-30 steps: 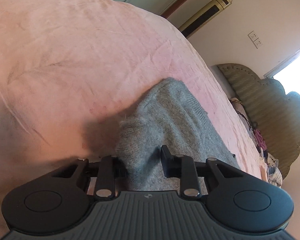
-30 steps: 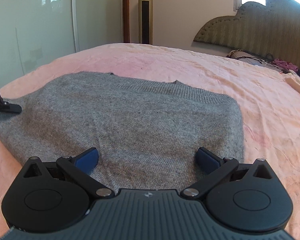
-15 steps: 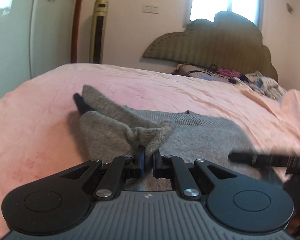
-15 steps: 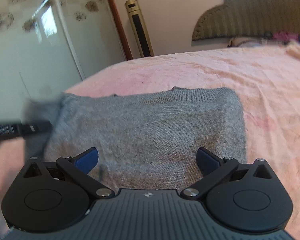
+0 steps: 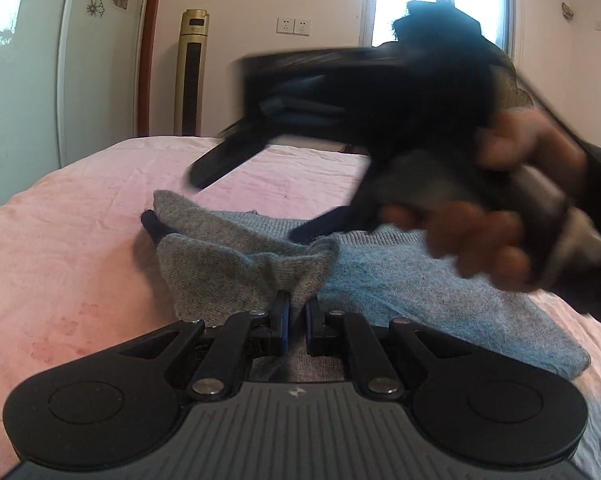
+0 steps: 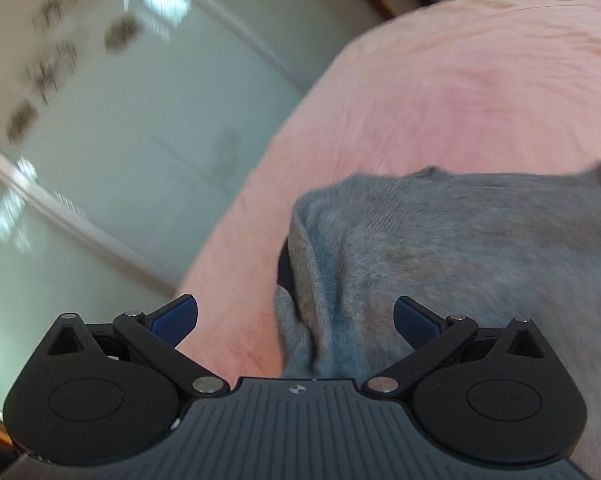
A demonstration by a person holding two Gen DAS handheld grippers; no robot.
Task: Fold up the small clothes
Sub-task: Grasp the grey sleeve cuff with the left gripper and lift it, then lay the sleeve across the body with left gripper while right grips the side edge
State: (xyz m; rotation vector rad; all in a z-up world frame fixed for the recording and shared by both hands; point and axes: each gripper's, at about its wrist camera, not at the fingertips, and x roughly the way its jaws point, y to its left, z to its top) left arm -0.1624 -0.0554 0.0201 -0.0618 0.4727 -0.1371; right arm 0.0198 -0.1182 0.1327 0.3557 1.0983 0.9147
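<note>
A grey knitted sweater [image 5: 400,284] lies flat on the pink bedsheet [image 5: 60,248]. My left gripper [image 5: 296,314] is shut on a pinched-up fold at the sweater's near left corner, and the cloth rises in a ridge from its jaws. My right gripper [image 5: 248,208], blurred and held by a hand [image 5: 500,236], hovers open above the sweater in the left wrist view. In the right wrist view the right gripper [image 6: 296,320] stands open over the sweater's bunched left edge [image 6: 312,280], its blue pads [image 6: 176,318] clear of the cloth. The rest of the sweater [image 6: 480,248] spreads to the right.
A gold tower fan [image 5: 192,72] stands against the far wall beside mirrored wardrobe doors [image 5: 20,80]. A bright window [image 5: 440,4] is behind the right gripper. The bed's left edge [image 6: 236,208] drops off toward the wardrobe [image 6: 140,128].
The left gripper closed on the sweater's corner, rolled upright and lifted a fold, then held still. The right gripper swung left across the sweater to its left edge, staying open.
</note>
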